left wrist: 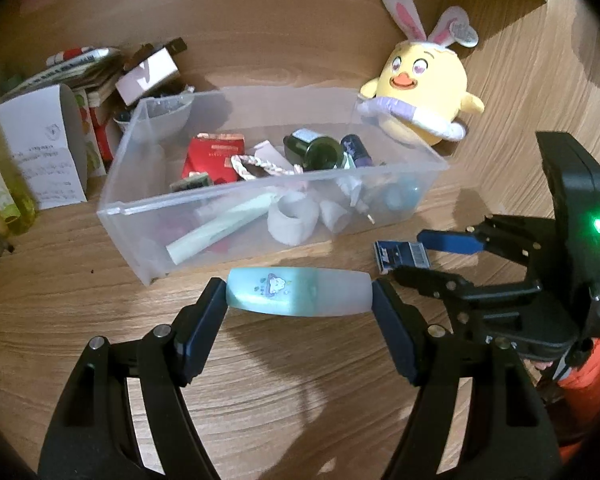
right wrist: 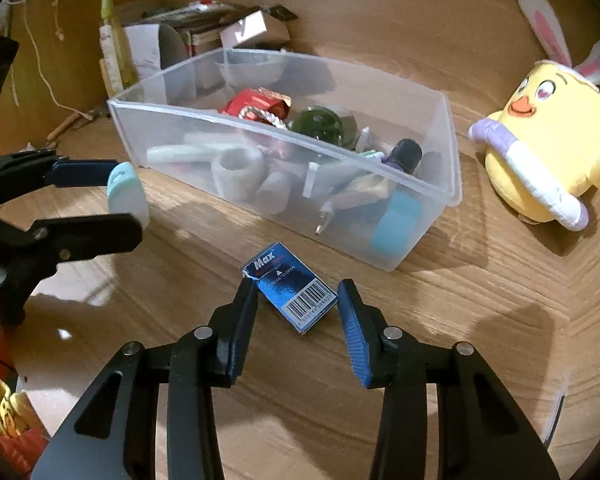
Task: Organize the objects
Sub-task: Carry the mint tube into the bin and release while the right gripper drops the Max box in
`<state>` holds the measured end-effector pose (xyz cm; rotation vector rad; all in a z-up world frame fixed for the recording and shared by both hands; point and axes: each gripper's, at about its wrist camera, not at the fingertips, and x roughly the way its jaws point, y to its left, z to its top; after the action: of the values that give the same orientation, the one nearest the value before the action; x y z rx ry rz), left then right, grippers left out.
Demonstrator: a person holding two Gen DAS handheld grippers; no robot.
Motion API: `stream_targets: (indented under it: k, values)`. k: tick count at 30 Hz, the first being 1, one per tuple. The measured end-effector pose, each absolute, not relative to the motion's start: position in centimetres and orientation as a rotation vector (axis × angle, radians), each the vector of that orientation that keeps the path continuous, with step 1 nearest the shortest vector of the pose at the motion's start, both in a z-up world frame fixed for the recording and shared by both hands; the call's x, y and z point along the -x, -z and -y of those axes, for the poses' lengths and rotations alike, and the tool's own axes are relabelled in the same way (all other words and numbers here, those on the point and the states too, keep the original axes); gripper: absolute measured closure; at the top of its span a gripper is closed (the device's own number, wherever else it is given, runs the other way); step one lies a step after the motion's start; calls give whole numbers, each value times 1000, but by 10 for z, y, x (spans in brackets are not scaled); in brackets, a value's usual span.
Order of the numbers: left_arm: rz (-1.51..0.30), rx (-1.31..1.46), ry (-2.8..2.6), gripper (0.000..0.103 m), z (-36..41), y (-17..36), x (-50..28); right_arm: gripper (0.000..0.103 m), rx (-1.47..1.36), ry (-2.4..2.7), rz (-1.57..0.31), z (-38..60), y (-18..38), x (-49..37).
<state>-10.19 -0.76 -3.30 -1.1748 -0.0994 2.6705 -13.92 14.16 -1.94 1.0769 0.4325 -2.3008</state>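
Observation:
My left gripper (left wrist: 299,294) is shut end to end on a pale teal and white tube with a cloud print (left wrist: 298,291), held just above the wooden table in front of the clear plastic bin (left wrist: 400,178). The tube also shows in the right wrist view (right wrist: 127,195). My right gripper (right wrist: 298,300) is open, its fingers either side of a small blue "Max" box (right wrist: 290,292) lying on the table. That box (left wrist: 400,256) and the right gripper (left wrist: 432,256) show at the right of the left wrist view.
The bin (right wrist: 452,148) holds several items: a red packet (left wrist: 212,158), a green bottle (left wrist: 316,152), tape roll (left wrist: 292,220). A yellow chick plush (left wrist: 420,96) stands right of it. Books and boxes (left wrist: 60,128) crowd the back left corner.

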Motion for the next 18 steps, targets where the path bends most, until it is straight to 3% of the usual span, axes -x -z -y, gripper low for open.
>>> stream_targets:
  k: [18]
  values:
    - [180,937,-2814,30,28,-27,96,65,-857,2453,-220,-168,-52,129]
